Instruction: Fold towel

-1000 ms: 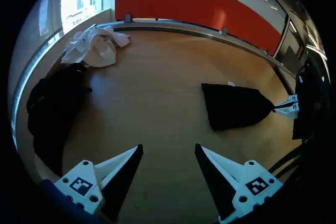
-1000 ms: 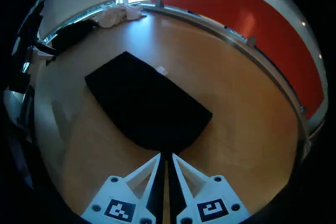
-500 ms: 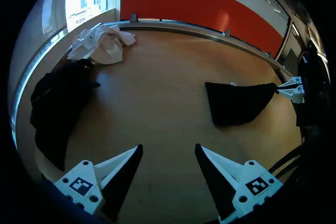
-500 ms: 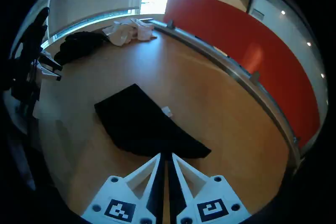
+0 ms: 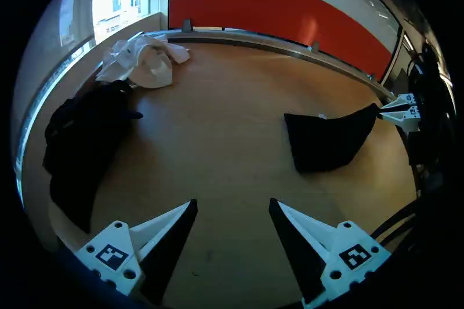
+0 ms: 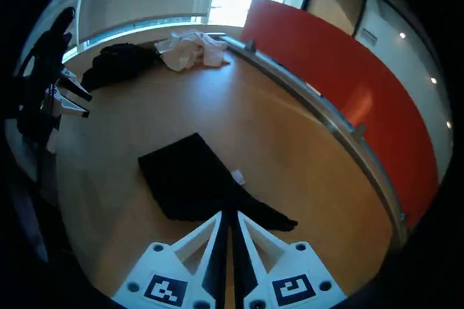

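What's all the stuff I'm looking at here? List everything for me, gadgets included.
black towel: one, black, lying on the table, one corner lifted
white cloth heap: one, white, far corner of the table by the window
black cloth heap: one, black, table edge next to the white heap
table: one, light wood, under everything
red panel: one, red, upright along the table's far edge
left gripper: one, white with black fingers, open over bare wood
right gripper: one, white with black fingers, shut on the towel's corner
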Demonstrator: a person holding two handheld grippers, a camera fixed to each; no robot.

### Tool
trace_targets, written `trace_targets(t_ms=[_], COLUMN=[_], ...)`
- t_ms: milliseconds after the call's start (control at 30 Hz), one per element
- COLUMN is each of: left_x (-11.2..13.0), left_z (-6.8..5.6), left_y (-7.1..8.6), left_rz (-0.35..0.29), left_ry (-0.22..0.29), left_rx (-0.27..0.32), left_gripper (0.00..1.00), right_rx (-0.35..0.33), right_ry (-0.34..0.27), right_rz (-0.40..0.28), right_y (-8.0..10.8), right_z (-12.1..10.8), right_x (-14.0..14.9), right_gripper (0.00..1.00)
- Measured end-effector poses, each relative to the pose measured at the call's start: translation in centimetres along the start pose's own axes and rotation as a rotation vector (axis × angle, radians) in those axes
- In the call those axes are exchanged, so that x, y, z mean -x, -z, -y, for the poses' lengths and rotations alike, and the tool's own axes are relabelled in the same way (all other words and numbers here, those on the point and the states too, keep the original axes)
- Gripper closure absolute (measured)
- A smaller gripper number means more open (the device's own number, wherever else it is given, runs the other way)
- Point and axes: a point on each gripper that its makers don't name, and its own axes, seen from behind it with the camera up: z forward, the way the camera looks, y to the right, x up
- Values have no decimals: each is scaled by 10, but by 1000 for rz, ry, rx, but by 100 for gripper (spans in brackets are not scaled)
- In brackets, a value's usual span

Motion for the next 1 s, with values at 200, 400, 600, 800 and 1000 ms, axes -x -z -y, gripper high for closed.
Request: trace_targets(t_ms=[200, 400, 600, 800, 1000], left_x=[2, 7, 15, 20, 21], left_z=[5, 8, 12, 15, 15], left_y=[8, 18, 26, 27, 27], left_rz=[-8, -16, -17, -16, -14], left_ry=[20, 44, 69, 82, 85], left_rx=[-8, -12, -17, -17, -12], left_gripper=[8, 9, 8, 8, 8], right_rx=[-49, -121, -205, -256, -253], right_ry=[69, 115, 113, 93, 62], right_rz=[-21, -16, 6, 46, 52], right_y=[-18, -45, -77, -100, -105], right_z=[22, 59, 101, 126, 126], right_x=[-33, -52, -51, -38, -37], right_gripper=[96, 96, 96, 96, 86])
